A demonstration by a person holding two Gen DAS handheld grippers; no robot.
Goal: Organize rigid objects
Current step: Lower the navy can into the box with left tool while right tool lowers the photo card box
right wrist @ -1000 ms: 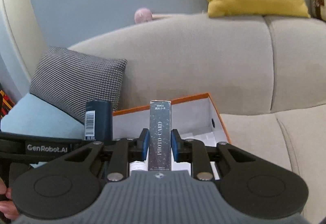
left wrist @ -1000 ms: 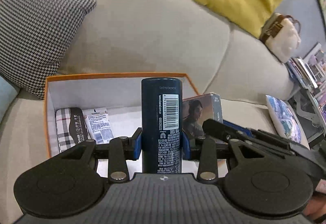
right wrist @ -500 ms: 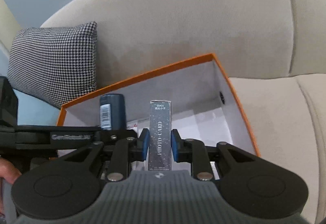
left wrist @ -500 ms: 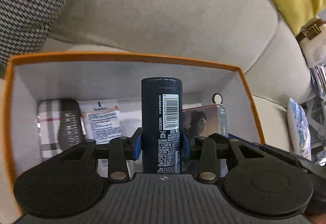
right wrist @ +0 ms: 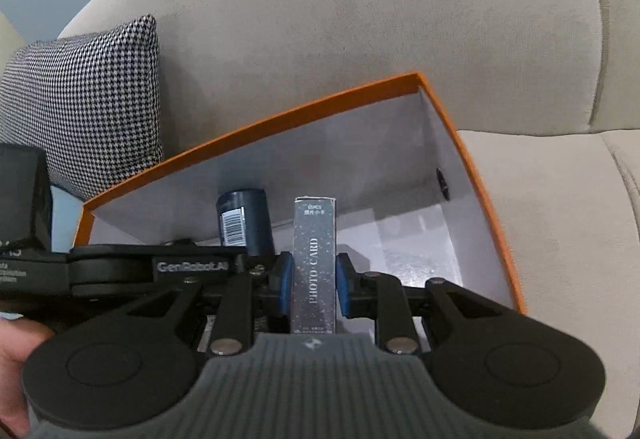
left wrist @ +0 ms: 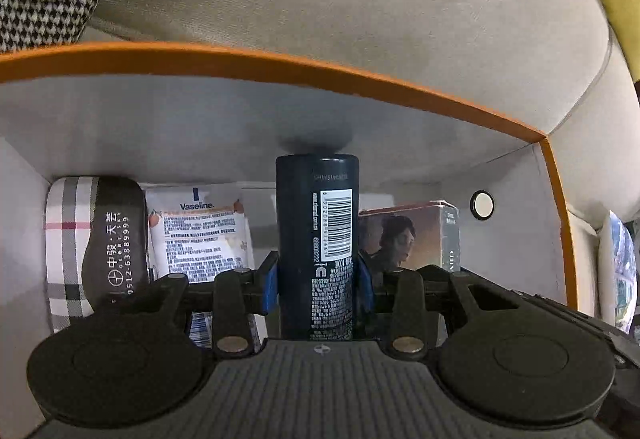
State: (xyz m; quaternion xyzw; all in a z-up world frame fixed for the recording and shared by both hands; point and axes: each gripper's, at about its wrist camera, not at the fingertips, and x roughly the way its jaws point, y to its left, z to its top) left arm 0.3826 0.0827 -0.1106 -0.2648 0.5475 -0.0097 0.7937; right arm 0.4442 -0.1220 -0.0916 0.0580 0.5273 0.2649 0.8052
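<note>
Your grippers work over a beige fabric sofa (right wrist: 400, 19) with a houndstooth cushion (right wrist: 80, 99) on it, inside an orange-rimmed cardboard box with white walls (left wrist: 360, 79). Only your left view shows what lies against the far wall: a plaid glasses case (left wrist: 92, 247), a Vaseline sachet (left wrist: 200, 235) and a portrait-printed box (left wrist: 408, 239). Your left gripper (left wrist: 318, 281) pinches the dark blue cylindrical can (left wrist: 316, 239), upright in the box. Your right gripper (right wrist: 314, 289) clamps the silver speckled photo-card box (right wrist: 314, 263), beside that can, with bare floor to its right.

Soft, even indoor light, strong fisheye bending at edges, dark corners, a faint shadow on the box wall (left wrist: 316, 141).
</note>
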